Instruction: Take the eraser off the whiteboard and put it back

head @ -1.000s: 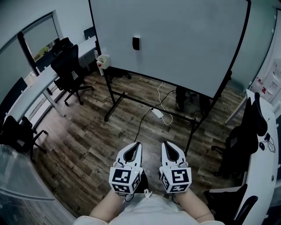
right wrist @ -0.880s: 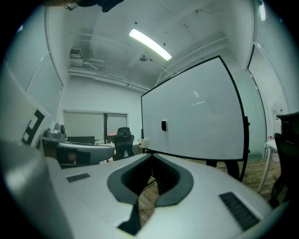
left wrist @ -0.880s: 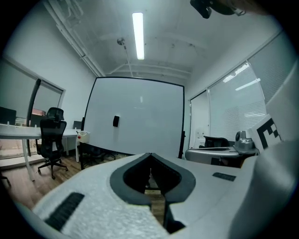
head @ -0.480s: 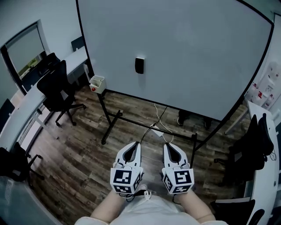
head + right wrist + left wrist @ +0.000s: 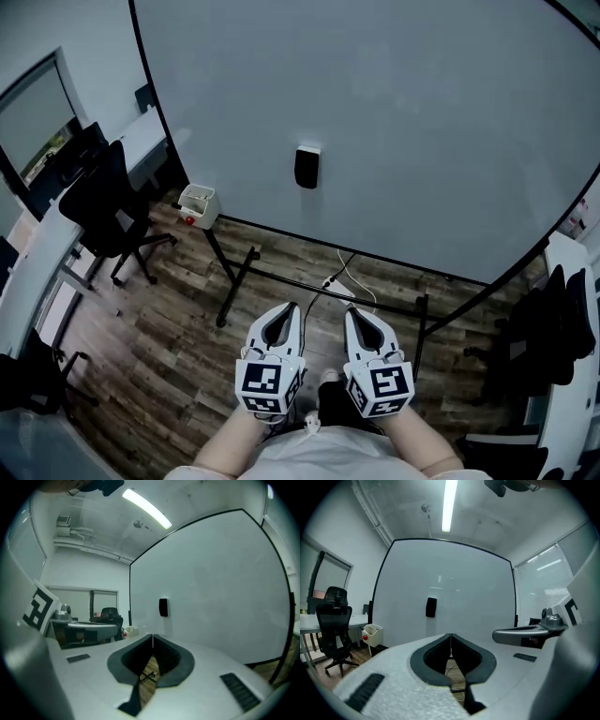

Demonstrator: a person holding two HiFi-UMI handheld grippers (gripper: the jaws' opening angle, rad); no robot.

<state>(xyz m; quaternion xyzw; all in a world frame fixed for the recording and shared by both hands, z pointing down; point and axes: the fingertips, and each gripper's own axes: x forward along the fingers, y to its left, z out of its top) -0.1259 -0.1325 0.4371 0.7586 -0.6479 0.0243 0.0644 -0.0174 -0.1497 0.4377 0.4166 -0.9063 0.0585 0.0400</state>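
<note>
The person's forearms (image 5: 230,445) reach forward side by side from the near edge. They hold the left gripper (image 5: 292,307) and right gripper (image 5: 349,307) about level, both pointed at the whiteboard (image 5: 441,141). Each gripper's jaws meet at the tips, with nothing between them. The eraser (image 5: 307,168), a dark block, sits on the whiteboard's face above its lower edge, well apart from both grippers and straight ahead of them. A small white bin (image 5: 198,204) hangs at the board's lower left corner, near a black chair (image 5: 103,202).
</note>
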